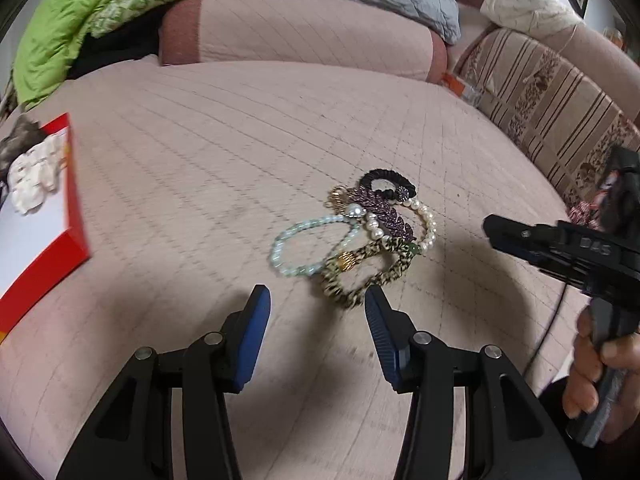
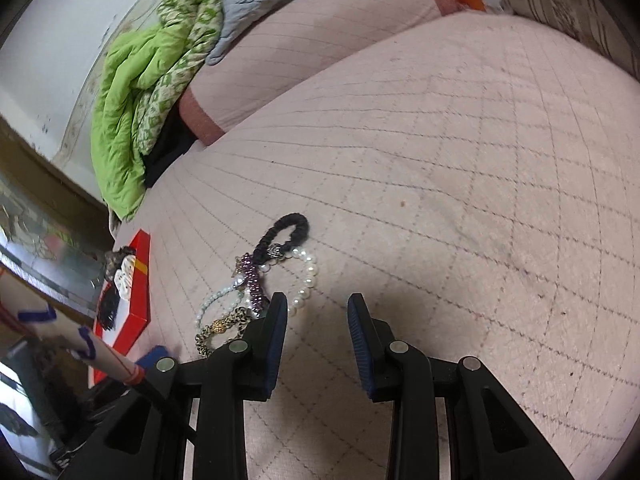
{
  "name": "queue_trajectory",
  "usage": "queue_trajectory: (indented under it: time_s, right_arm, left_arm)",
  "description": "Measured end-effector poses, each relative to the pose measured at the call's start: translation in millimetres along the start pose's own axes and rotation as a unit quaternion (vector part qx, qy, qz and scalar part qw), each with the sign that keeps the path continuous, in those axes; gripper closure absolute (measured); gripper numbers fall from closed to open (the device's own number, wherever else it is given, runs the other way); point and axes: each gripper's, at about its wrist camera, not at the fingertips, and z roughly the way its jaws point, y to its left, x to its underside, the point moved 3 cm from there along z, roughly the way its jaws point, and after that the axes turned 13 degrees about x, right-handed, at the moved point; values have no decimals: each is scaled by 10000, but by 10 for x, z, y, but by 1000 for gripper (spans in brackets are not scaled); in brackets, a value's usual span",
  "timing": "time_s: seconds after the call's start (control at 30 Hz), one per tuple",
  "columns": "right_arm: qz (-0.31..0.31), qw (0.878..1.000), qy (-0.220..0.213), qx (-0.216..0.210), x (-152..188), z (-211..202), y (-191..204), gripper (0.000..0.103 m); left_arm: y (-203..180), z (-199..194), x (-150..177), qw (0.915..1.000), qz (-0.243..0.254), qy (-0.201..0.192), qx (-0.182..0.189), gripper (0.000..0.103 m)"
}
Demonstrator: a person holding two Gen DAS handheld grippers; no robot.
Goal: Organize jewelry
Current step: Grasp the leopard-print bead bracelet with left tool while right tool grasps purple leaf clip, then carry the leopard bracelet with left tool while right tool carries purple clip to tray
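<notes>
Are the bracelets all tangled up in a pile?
Piled, yes: the pearl bracelet, pale green bead bracelet and black hair tie overlap. Truly knotted: cannot tell.

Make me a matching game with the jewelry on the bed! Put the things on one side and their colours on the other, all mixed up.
Things:
1. hair tie
2. pearl bracelet
3. leaf clip
4. box

Colours:
A. white
B. red
C. black
D. purple

Pairs: 1-C, 2-A, 3-D, 4-B
</notes>
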Motion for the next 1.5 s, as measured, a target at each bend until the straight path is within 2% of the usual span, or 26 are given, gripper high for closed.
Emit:
queue_trajectory:
  time_s: [0.07,0.13,0.17,0.2,0.23,0.33,0.43,0.6,0.67,0.77,0.9,1.0,1.03,1.07,1.2,1.33,1.5]
  right_arm:
    - [-5,10000,-38,-2,-15,-20,-23,69]
    - [-15,10000,-83,15,-23,-41,-41,69]
    - [-19,10000,-78,-8,-25,-42,-43,69]
    - [-29,10000,-69,-24,-24,-39,-37,69]
    - [-38,10000,-66,-36,-28,-37,-29,69]
    - [-140,9997,-110,-137,-38,-47,48,69]
    - [-351,9990,-146,-222,-33,-33,196,69]
    - [-842,9961,-40,-269,5,97,511,69]
    - [-1073,9940,-74,-194,2,156,652,69]
    - [-1244,9922,2,-63,-30,301,770,69]
    - [-1384,9901,174,156,-33,499,837,69]
    - [-1613,9861,139,367,-36,597,908,69]
    - [-1717,9840,116,463,-22,616,925,73]
    - [-1817,9821,107,494,-10,628,943,88]
    - [-2005,9771,-141,694,14,514,954,90]
    - [-1770,9817,-450,544,0,223,838,90]
    - [-1535,9864,-573,144,85,-14,807,90]
  left_arm:
    - [-26,117,-33,10000,-25,68,28,59]
    - [-29,228,-58,9999,-108,113,60,67]
    - [-32,264,-65,9999,-116,85,53,74]
    - [-37,268,-64,10000,-79,44,10,91]
    - [-50,262,-55,10000,-9,23,-33,98]
    - [-26,158,1,10000,86,-29,-27,97]
    - [35,-172,42,9996,131,-233,109,97]
    - [238,-621,34,9969,293,-677,-263,97]
    - [341,-681,33,9959,249,-763,-412,97]
    - [414,-702,41,9957,185,-794,-431,97]
    - [382,-713,20,9945,350,-865,-469,97]
    - [391,-682,11,9948,336,-858,-423,97]
    - [386,-671,13,9950,334,-847,-417,97]
    - [389,-662,14,9950,334,-842,-413,97]
    - [398,-661,11,9947,317,-884,-412,97]
    - [402,-693,-10,9937,294,-991,-422,97]
    - [381,-749,-45,9920,351,-1121,-458,97]
